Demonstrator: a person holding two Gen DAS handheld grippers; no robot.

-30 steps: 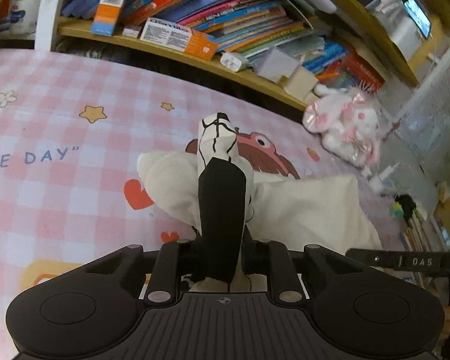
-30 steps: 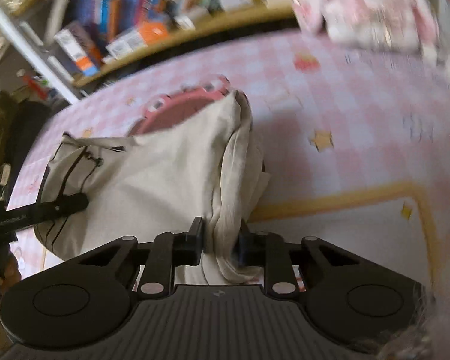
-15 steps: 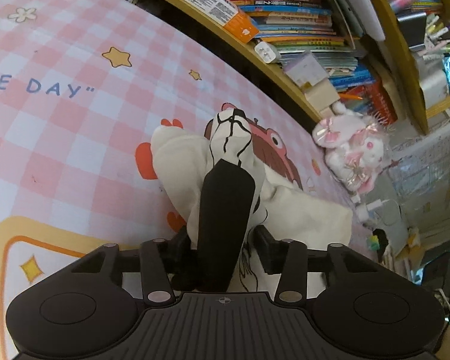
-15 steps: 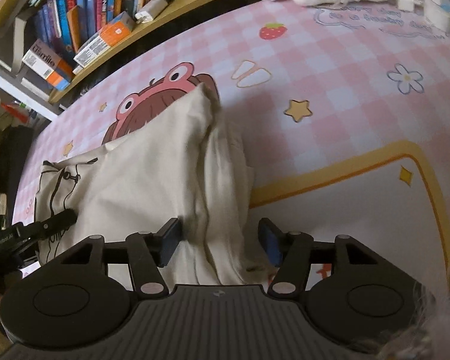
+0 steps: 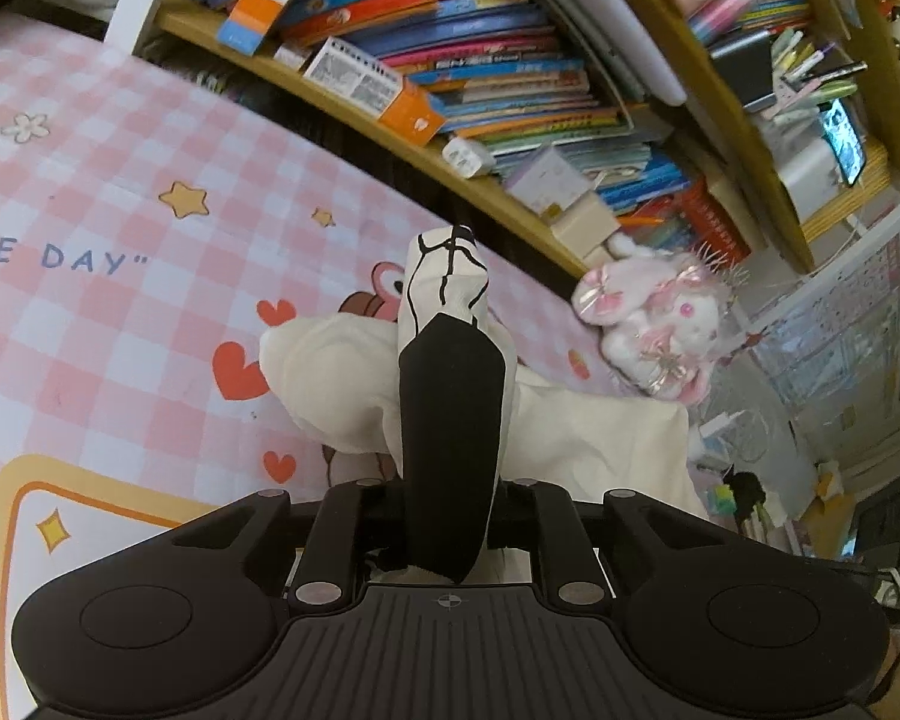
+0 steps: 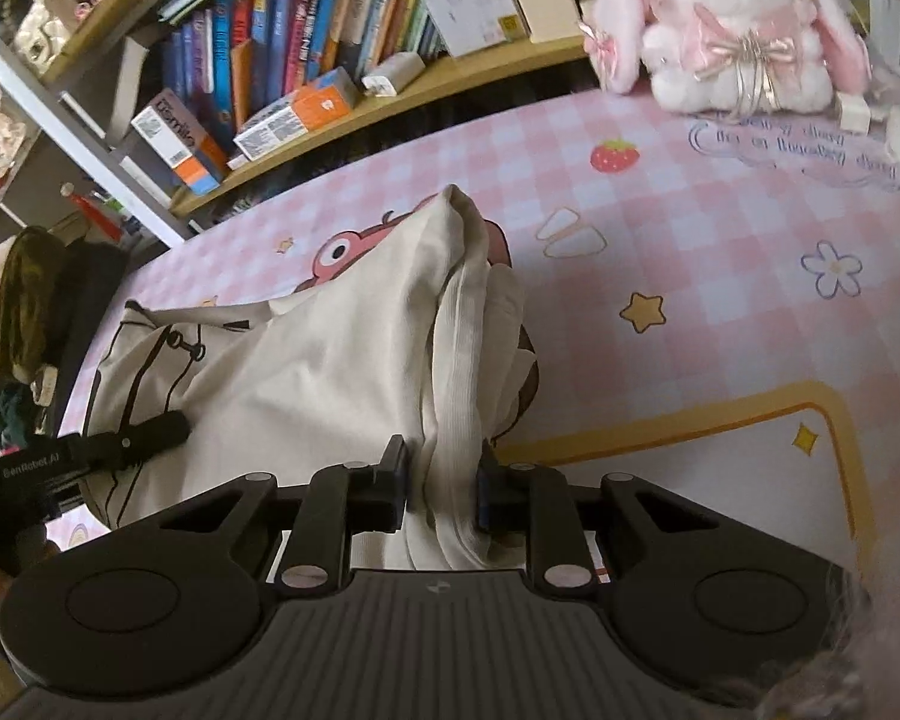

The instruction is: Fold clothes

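— Where is the cream garment (image 6: pixel 306 384) found?

— It is spread over the pink checked bench (image 6: pixel 720 252), bunched and partly lifted, with a cartoon print half covered beneath it. A ridge of ribbed fabric is drawn up toward the right claw (image 6: pixel 441 489).

— How is that claw set?

— It is pressed in on the ribbed fold, which is pinched between its two fingers (image 6: pixel 393 480).

— And the left claw (image 5: pixel 450 504)?

— A black-printed part of the same garment (image 5: pixel 450 432) is gripped in it and stands up between the fingers, which are mostly hidden by cloth. In the right wrist view the left claw's tip is seen resting against the garment's printed edge.

— What is noted around the work?

— A white and pink plush rabbit (image 6: pixel 732 30) is seated at the far edge of the bench, well apart from the garment. A bookshelf (image 5: pixel 510 78) packed with books is seen behind.
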